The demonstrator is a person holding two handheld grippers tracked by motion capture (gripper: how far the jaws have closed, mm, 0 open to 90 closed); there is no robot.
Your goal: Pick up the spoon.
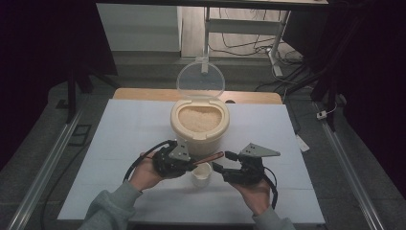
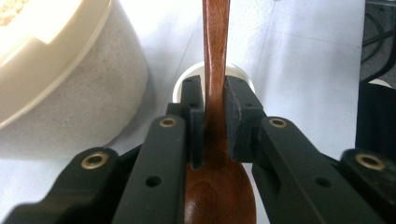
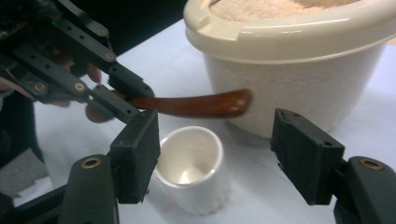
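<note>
A dark wooden spoon [image 1: 209, 158] is clamped at its neck by my left gripper [image 1: 191, 162], which is shut on it. Its handle [image 2: 215, 56] points away over a small white cup [image 1: 202, 175], and its bowl lies back between the jaws. My right gripper [image 1: 224, 161] hovers just right of the cup with its jaws wide apart and nothing between the pads. In the right gripper view the empty cup [image 3: 191, 177] stands just beyond the open jaws [image 3: 217, 130], below the spoon handle [image 3: 196, 105]. Behind them stands a cream container [image 1: 199, 125] filled with rice.
The container's clear round lid [image 1: 200, 80] stands open, hinged at the back. The white sheet [image 1: 134, 129] covers the table, with bare room left and right of the container. The container wall [image 2: 70, 84] is close to the left jaws.
</note>
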